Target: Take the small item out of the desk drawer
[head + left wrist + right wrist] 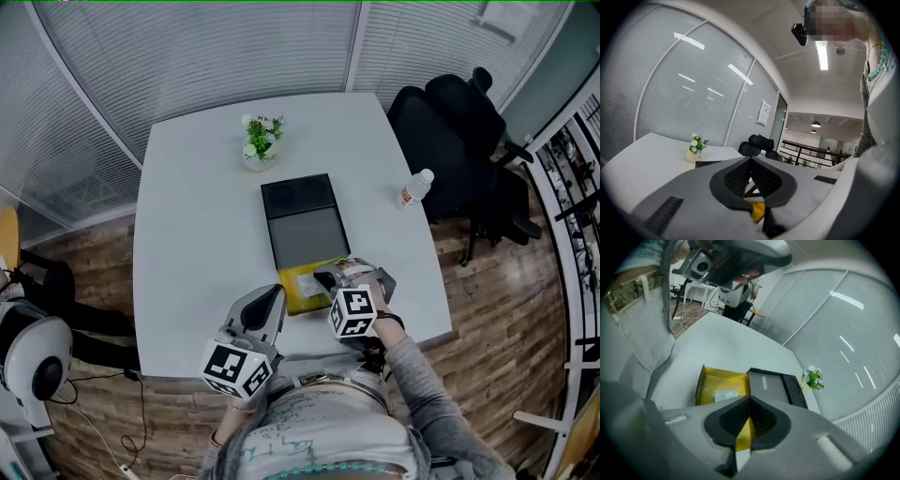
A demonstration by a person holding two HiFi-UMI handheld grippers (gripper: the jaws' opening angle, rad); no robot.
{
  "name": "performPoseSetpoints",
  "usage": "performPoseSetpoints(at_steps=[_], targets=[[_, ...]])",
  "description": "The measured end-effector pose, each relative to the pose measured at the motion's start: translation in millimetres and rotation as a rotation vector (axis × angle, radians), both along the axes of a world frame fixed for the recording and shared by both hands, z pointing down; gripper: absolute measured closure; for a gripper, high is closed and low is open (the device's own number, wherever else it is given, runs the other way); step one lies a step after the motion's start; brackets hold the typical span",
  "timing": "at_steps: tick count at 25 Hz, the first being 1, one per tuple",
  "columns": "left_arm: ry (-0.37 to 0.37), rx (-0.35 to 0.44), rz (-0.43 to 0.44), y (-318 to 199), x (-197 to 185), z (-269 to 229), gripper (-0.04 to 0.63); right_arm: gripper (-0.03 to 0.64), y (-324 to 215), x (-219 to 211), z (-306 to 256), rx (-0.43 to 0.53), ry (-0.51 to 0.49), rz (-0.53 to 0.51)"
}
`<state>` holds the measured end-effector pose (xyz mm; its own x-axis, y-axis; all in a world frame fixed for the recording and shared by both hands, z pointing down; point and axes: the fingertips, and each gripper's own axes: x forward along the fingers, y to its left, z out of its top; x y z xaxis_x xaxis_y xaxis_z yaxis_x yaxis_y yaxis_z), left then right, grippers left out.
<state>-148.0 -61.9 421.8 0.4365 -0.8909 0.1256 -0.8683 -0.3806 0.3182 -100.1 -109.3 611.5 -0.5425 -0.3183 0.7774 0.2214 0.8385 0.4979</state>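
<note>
A black desk box (302, 220) lies on the white table (187, 244), and its yellow drawer (302, 286) is pulled out toward me. In the right gripper view a small pale packet (725, 395) lies flat inside the yellow drawer (719, 380), in front of the black box (774, 386). My right gripper (328, 278) hovers just above the drawer's right part, jaws shut with nothing in them (750, 401). My left gripper (273, 300) hangs to the left of the drawer near the table's front edge, jaws shut and empty (751, 162).
A small pot of flowers (261, 141) stands behind the box. Near the table's right edge stands a water bottle (413, 187), with a black office chair (459, 117) beyond it. Glass walls with blinds close off the back.
</note>
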Motion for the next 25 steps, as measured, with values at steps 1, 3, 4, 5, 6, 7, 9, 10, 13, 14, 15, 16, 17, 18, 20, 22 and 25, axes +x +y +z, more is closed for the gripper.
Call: performPoseSetpoints(at_steps=[1, 3, 4, 5, 6, 7, 9, 10, 13, 14, 15, 16, 17, 18, 20, 22, 25], targets=[[0.002, -0.003, 0.0, 0.4, -0.7, 0.8, 0.597, 0.614, 0.3, -0.1, 5.9, -0.01, 0.013, -0.004], [0.006, -0.008, 0.0, 0.4, -2.3, 2.8, 0.597, 0.613, 0.3, -0.4, 16.7, -0.047, 0.028, 0.002], [0.009, -0.01, 0.0, 0.4, -3.1, 3.9, 0.597, 0.607, 0.3, -0.7, 21.4, -0.073, 0.029, 0.011], [0.012, -0.013, 0.0, 0.5, -3.7, 4.8, 0.597, 0.603, 0.3, -0.7, 25.5, -0.101, 0.028, 0.023], [0.015, -0.016, 0.001, 0.6, -4.1, 5.6, 0.597, 0.601, 0.3, -0.5, 29.1, -0.128, 0.027, 0.037], [0.017, -0.018, 0.003, 0.8, -4.3, 6.3, 0.597, 0.601, 0.3, -0.2, 32.2, -0.151, 0.027, 0.049], [0.02, -0.024, 0.007, 1.6, -4.3, 8.1, 0.597, 0.597, 1.0, 0.8, 38.0, -0.194, 0.028, 0.073], [0.021, -0.028, 0.01, 1.7, -4.2, 9.5, 0.597, 0.59, 1.5, 1.2, 40.7, -0.216, 0.027, 0.084], [0.022, -0.041, 0.017, -0.7, -3.7, 14.1, 0.597, 0.565, 1.4, 1.3, 46.7, -0.272, 0.024, 0.109], [0.021, -0.044, 0.019, -1.8, -3.7, 15.2, 0.597, 0.562, 1.4, 1.0, 47.8, -0.289, 0.022, 0.115], [0.021, -0.047, 0.021, -2.6, -3.7, 16.1, 0.597, 0.558, 1.8, 0.3, 48.9, -0.307, 0.019, 0.122], [0.021, -0.049, 0.023, -3.2, -3.8, 17.0, 0.597, 0.554, 2.5, -0.7, 50.1, -0.326, 0.017, 0.128], [0.021, -0.052, 0.025, -3.9, -4.1, 17.9, 0.597, 0.548, 3.5, -2.0, 51.5, -0.348, 0.014, 0.133], [0.022, -0.055, 0.027, -4.7, -4.6, 18.7, 0.597, 0.541, 4.5, -3.6, 52.9, -0.372, 0.012, 0.14], [0.023, -0.06, 0.031, -6.2, -5.9, 20.4, 0.597, 0.524, 6.4, -6.8, 56.5, -0.418, 0.01, 0.154], [0.023, -0.065, 0.034, -7.0, -7.4, 22.0, 0.597, 0.52, 8.7, -8.6, 61.7, -0.454, 0.02, 0.165], [0.021, -0.07, 0.037, -8.3, -8.1, 23.7, 0.597, 0.522, 10.4, -8.7, 71.2, -0.486, 0.048, 0.184]])
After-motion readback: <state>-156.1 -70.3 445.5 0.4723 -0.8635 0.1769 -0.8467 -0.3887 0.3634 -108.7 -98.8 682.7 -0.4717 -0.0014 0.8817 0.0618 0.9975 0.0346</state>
